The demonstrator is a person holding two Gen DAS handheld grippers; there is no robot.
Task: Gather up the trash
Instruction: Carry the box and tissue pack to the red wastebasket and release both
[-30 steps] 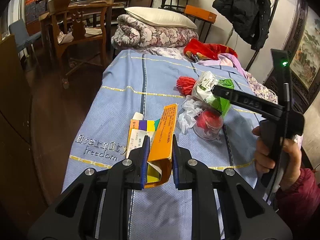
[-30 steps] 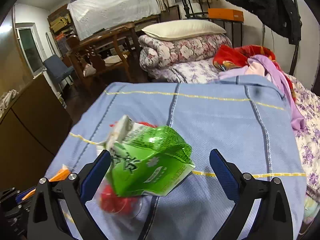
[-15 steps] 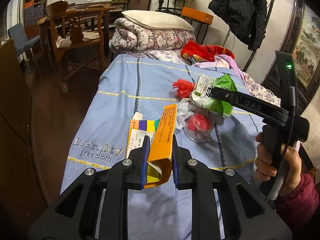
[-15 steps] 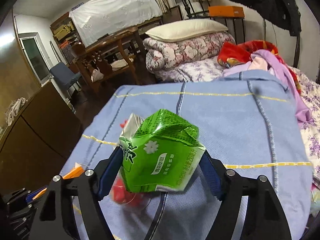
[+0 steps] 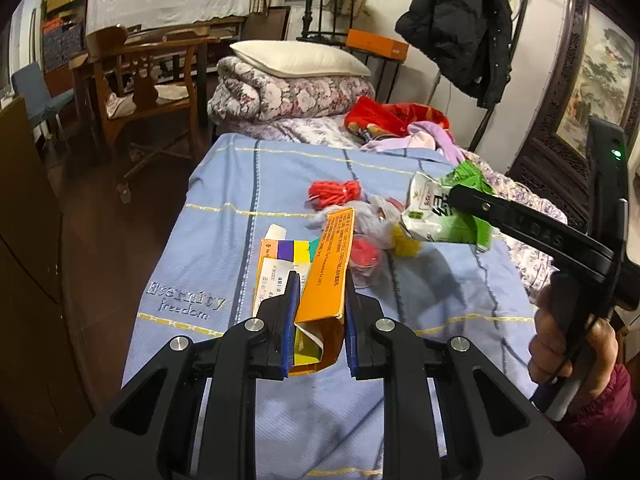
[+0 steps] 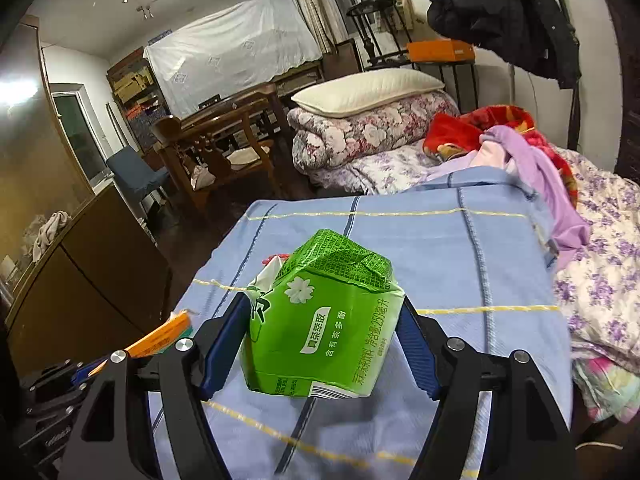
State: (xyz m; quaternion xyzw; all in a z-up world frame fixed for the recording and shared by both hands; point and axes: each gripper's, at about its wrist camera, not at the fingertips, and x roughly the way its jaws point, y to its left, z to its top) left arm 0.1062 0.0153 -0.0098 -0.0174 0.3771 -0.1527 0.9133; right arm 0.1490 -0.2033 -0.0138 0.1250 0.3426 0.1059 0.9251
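My left gripper is shut on an orange and yellow cardboard box and holds it above the blue bedspread. My right gripper is shut on a crumpled green drink carton and holds it lifted above the bed; the carton also shows in the left wrist view. Left on the bed are a clear plastic cup with red inside, a crumpled white plastic bag, a red tassel bundle and a yellow scrap.
A folded floral quilt with a pillow lies at the bed's far end, beside red and lilac clothes. A wooden chair and a brown cabinet stand left of the bed.
My right gripper closed on the green carton and lifted it off the pile, up and to the right. My left gripper kept hold of the orange box.
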